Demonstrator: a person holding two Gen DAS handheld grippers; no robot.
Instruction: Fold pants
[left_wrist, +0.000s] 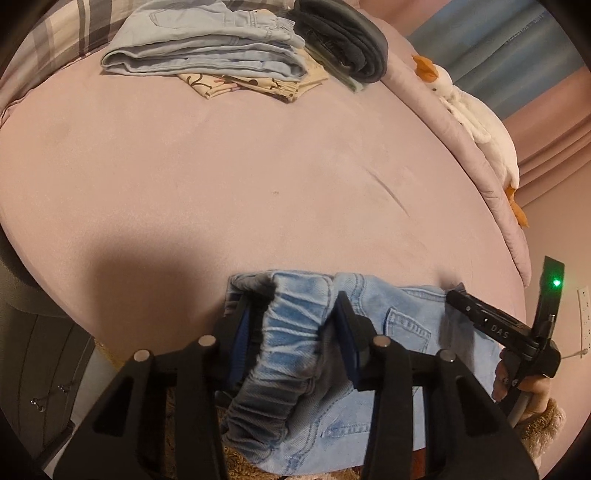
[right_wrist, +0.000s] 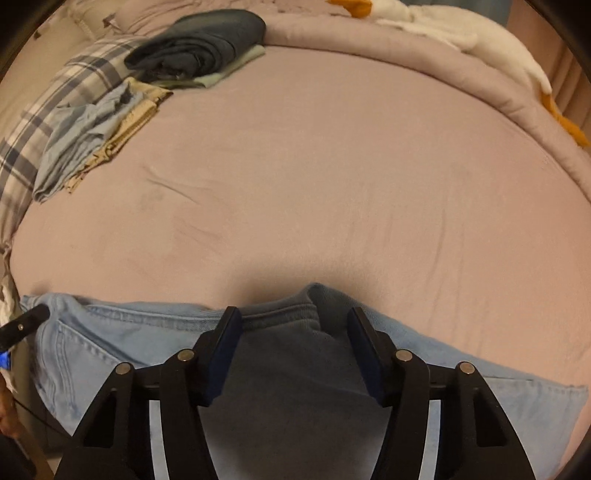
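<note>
At bed edge (left_wrist: 258, 177): jeans (left_wrist: 406, 325) waistband between both hand-held grippers' (left_wrist: 295, 314) (right_wrist: 293, 321) spread jaws, ungripped.

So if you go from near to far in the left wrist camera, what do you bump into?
Black left tongs → light blue denim pants with elastic waistband → bare pink bedspread → cream patterned folded cloth → stack of folded pale blue jeans.
</note>
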